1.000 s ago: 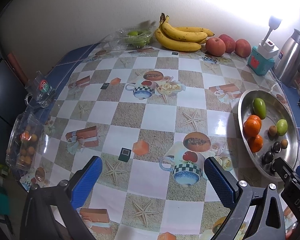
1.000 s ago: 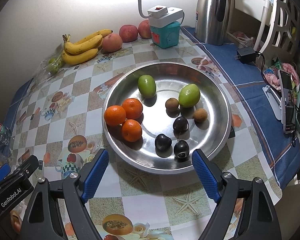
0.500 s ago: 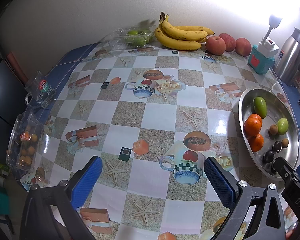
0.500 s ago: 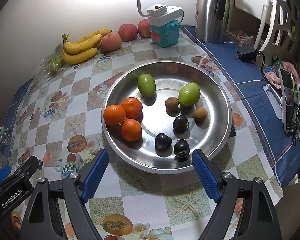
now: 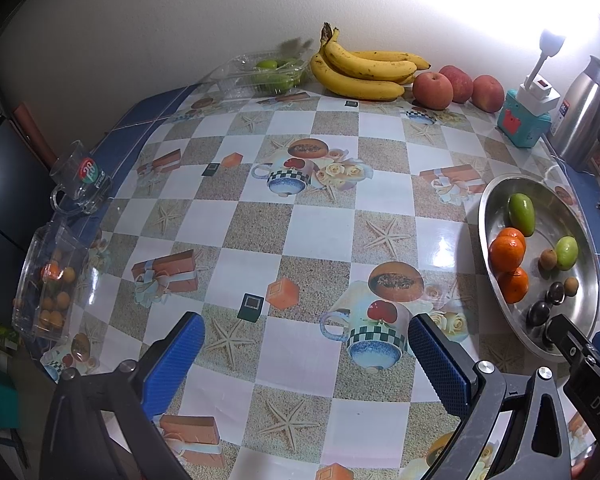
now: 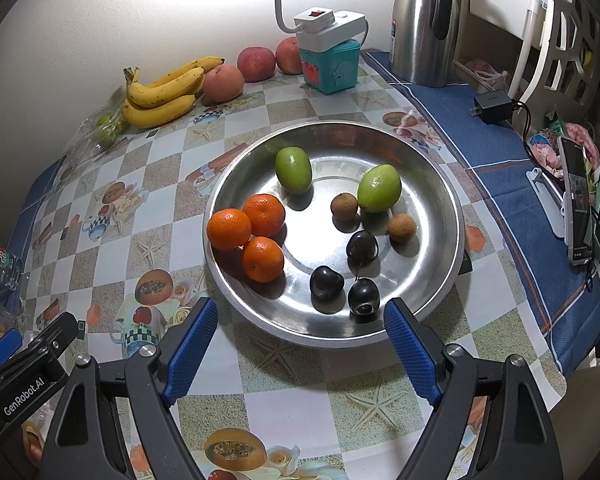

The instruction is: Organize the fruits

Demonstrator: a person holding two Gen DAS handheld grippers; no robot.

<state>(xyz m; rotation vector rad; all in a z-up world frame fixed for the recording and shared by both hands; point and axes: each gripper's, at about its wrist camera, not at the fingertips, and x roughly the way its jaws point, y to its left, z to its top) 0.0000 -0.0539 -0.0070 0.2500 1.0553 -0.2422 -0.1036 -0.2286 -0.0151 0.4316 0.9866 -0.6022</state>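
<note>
A steel bowl (image 6: 440, 184) holds three tangerines (image 6: 263, 215), two green fruits (image 6: 293, 170), two small brown fruits (image 6: 344, 206) and three dark plums (image 6: 326, 283). My right gripper (image 6: 300, 320) hangs open just in front of the bowl's near rim, nothing between its blue pads. In the left wrist view the same bowl (image 5: 496, 196) lies at the right. My left gripper (image 5: 306, 338) is open over the patterned tablecloth, empty. Bananas (image 5: 364, 70) and three apples (image 5: 432, 90) lie along the back wall.
A clear tray of green fruit (image 5: 268, 74) sits left of the bananas. A clear box of small orange fruit (image 5: 48, 284) and a glass mug (image 5: 82, 178) stand at the left edge. A teal box with a lamp (image 6: 330, 64), a steel jug (image 6: 424, 20) and a phone (image 6: 578, 200) are at the right.
</note>
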